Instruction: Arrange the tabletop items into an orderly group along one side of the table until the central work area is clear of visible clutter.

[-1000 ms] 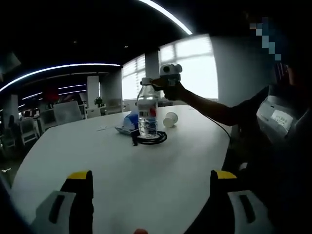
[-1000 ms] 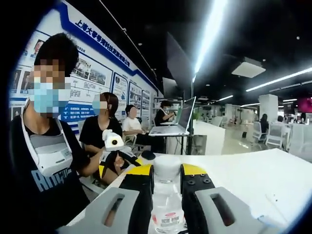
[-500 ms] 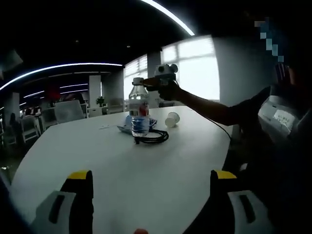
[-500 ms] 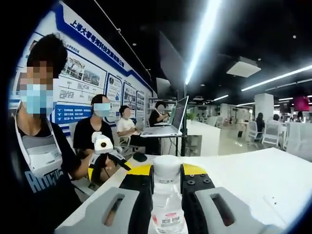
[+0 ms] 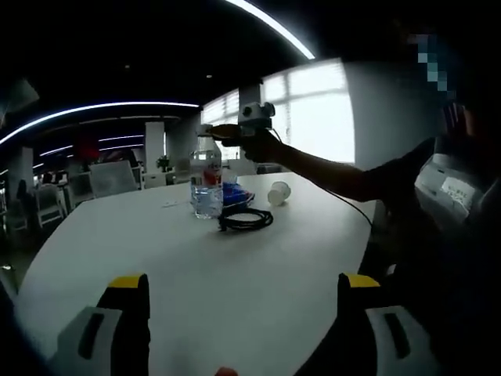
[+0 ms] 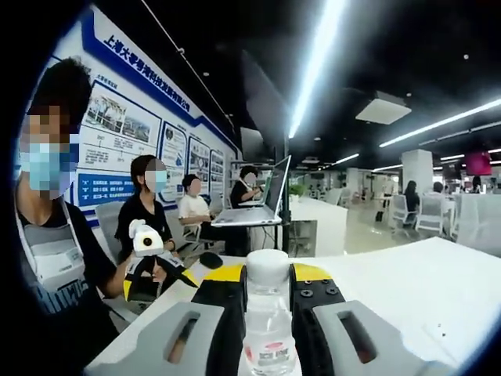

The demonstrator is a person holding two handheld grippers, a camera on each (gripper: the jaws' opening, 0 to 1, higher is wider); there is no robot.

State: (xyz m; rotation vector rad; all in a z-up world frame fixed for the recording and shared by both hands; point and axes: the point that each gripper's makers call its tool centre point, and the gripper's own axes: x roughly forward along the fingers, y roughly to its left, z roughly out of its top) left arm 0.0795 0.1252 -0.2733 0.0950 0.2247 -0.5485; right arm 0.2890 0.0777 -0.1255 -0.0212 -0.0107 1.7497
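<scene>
Your right tool (image 6: 267, 286) is clamped on the water bottle (image 5: 206, 185) just under its cap, carrying it upright above the tabletop (image 5: 196, 266) near the cable coil (image 5: 246, 220) and tipped cup (image 5: 277, 193), probably to group them. Your left tool (image 5: 235, 286) hangs wide open and empty, back near the tabletop's edge.

In the right gripper view the water bottle (image 6: 268, 329) runs off the bottom edge, so its base is not seen, and the two jaws of the right gripper (image 6: 268, 283) cover its sides below the cap. In the left gripper view the same bottle stands in front of a blue object (image 5: 233, 196), hiding most of it (too little shows to say what it is). The lettering on the bottle's label is too small to read. The left gripper (image 5: 243, 291) is cut by the bottom edge, and whether the bottle's base touches the white table (image 5: 188, 258) cannot be told.
</scene>
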